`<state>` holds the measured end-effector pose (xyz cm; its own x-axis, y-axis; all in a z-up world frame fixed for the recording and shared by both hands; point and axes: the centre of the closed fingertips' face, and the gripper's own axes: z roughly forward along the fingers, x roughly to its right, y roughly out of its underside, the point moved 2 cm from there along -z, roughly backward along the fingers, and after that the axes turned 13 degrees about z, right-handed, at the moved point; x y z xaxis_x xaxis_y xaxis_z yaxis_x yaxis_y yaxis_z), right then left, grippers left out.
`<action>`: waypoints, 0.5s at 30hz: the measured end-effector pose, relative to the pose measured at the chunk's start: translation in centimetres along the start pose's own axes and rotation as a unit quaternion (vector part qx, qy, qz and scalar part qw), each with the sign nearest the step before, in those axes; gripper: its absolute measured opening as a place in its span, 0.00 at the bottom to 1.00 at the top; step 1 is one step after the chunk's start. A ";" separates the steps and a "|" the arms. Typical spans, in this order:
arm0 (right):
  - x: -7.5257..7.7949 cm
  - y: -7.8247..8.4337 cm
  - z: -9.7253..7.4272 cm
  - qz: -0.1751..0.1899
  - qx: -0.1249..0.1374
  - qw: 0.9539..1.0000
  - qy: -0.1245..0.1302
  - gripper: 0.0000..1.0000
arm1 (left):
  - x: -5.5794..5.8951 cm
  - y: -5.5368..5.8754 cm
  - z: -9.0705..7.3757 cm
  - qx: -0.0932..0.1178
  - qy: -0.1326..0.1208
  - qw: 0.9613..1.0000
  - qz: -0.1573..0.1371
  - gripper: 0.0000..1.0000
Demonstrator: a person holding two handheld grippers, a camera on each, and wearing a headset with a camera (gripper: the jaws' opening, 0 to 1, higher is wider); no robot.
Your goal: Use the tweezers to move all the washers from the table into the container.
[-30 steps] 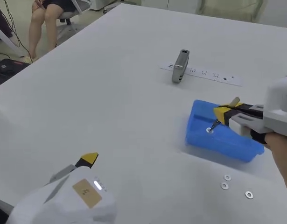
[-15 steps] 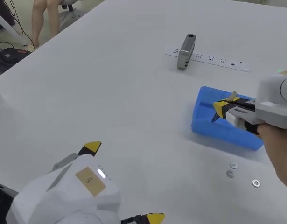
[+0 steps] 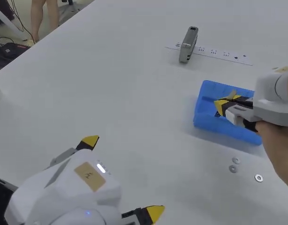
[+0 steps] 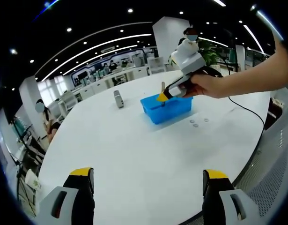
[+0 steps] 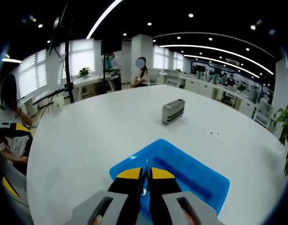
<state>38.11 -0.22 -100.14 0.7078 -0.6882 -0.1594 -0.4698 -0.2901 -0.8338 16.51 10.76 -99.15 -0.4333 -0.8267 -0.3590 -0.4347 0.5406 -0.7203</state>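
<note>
Hovering over the container (image 3: 218, 125), the right gripper (image 3: 222, 106) has its jaws clamped on the tweezers (image 5: 146, 168), whose tips point down into it. Three washers (image 3: 233, 169) lie on the tabletop (image 3: 111, 84) just near of the container, closest to that gripper. The left gripper (image 3: 122, 177), jaws apart, is well off to the near left.

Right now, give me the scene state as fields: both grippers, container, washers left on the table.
left hand-held gripper: open, holding nothing
right hand-held gripper: shut on tweezers, above blue container
washers on table: three, loose, outside the container
washer in tweezers: cannot tell
</note>
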 end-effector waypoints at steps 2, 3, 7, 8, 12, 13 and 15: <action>-0.1 0.0 0.0 -0.001 -0.002 1.000 -0.005 0.02 | 0.0 0.0 0.0 0.000 0.001 1.000 -0.001 0.99; -0.1 0.0 -0.1 -0.003 -0.004 1.000 -0.003 0.02 | 0.0 0.0 0.0 0.000 0.000 1.000 -0.001 0.99; 0.0 -0.2 -0.4 0.001 -0.004 1.000 -0.004 0.02 | 0.1 0.2 0.1 -0.005 0.003 1.000 -0.001 0.99; 0.0 -0.3 -0.5 0.001 -0.002 1.000 -0.005 0.02 | 0.0 0.1 0.0 -0.004 -0.001 1.000 0.000 0.99; -0.2 -1.2 -1.5 0.006 0.006 1.000 -0.011 0.02 | -0.2 0.1 -0.1 -0.002 -0.005 1.000 -0.005 0.99; -0.4 -1.5 -1.9 0.003 0.010 1.000 -0.013 0.02 | -0.3 0.0 -0.1 -0.001 -0.006 1.000 -0.005 0.99; -0.5 -2.0 -2.8 -0.001 0.017 1.000 -0.013 0.02 | -0.3 0.0 -0.2 0.001 -0.006 1.000 -0.007 0.99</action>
<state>37.19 -1.11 -96.95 0.7219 -0.6706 -0.1707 -0.4500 -0.2677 -0.8520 16.49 11.01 -98.94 -0.4184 -0.8357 -0.3557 -0.4395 0.5291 -0.7259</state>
